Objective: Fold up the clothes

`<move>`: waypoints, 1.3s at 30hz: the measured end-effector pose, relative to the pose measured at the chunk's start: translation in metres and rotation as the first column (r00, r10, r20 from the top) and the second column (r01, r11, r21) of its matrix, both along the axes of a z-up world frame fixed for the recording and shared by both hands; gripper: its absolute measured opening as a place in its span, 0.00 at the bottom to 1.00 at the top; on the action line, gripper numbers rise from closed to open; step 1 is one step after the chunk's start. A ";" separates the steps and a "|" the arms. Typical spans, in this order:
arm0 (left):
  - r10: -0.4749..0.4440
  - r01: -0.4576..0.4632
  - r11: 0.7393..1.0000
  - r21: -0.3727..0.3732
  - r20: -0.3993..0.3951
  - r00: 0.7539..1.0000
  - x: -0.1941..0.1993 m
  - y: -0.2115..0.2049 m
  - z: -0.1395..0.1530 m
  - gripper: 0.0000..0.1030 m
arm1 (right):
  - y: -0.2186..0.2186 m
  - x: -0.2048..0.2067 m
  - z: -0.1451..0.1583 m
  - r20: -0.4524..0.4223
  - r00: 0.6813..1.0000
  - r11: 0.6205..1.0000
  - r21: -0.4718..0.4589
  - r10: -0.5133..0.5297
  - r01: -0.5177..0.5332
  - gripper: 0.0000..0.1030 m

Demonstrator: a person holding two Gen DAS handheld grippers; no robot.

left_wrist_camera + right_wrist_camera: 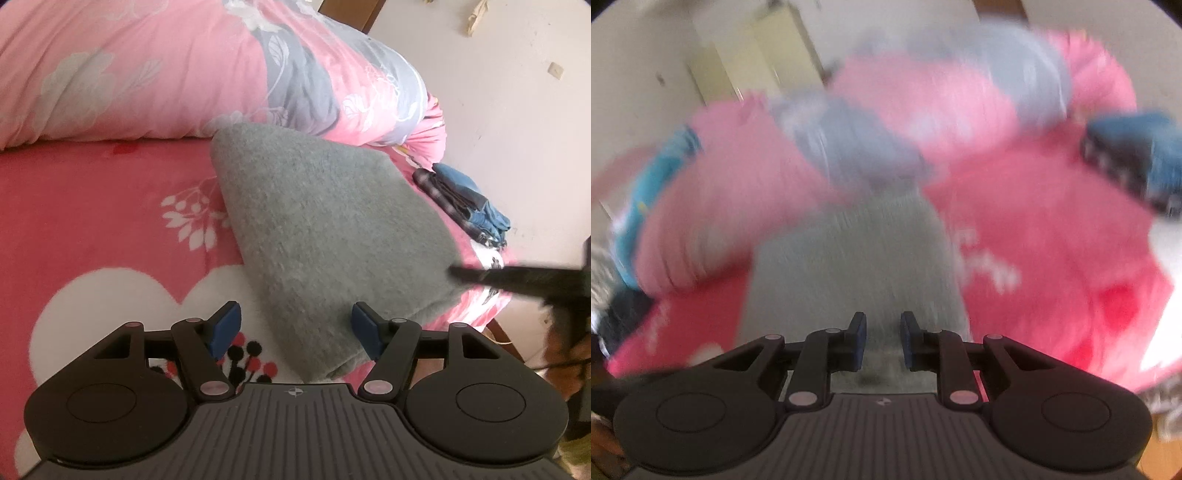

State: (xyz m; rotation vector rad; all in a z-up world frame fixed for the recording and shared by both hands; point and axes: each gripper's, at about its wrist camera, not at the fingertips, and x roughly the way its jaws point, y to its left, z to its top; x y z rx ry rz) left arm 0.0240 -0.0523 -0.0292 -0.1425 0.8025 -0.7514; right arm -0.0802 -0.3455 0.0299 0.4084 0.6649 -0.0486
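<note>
A folded grey fleece garment lies on the pink bed blanket, one corner pointing toward me. My left gripper is open just above that near corner, its blue pads to either side and not pressing the cloth. In the left wrist view a dark blurred finger of the right gripper reaches the garment's right edge. The right wrist view is motion-blurred: the right gripper has its jaws narrowed, with the grey garment running out from between its pads.
A rolled pink and grey flowered quilt lies behind the garment. Folded blue jeans on a striped cloth sit at the bed's right edge, seen too as jeans. Pale floor lies beyond the bed.
</note>
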 end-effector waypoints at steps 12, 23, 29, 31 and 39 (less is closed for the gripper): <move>-0.015 0.017 0.998 -0.063 0.035 0.999 -0.002 0.001 0.015 0.64 | 0.004 0.005 0.018 0.020 0.999 0.994 -0.099 -0.040 0.042 0.21; -0.030 0.029 0.999 -0.029 -0.035 0.999 0.006 -0.008 -0.004 0.65 | 0.016 0.010 0.015 0.024 1.000 0.971 -0.239 -0.020 0.025 0.22; -0.038 0.037 0.999 -0.017 -0.023 0.999 0.006 -0.009 -0.004 0.66 | 0.016 0.019 -0.001 -0.079 0.996 0.962 -0.269 0.029 -0.050 0.23; -0.035 0.035 0.999 -0.015 -0.022 0.999 0.006 -0.010 -0.004 0.66 | 0.021 0.017 0.012 -0.034 0.998 0.962 -0.268 0.043 -0.051 0.23; -0.021 0.021 1.000 -0.011 -0.011 1.000 0.002 -0.010 -0.005 0.67 | 0.047 0.034 -0.013 -0.112 0.974 0.919 -0.325 0.198 -0.224 0.23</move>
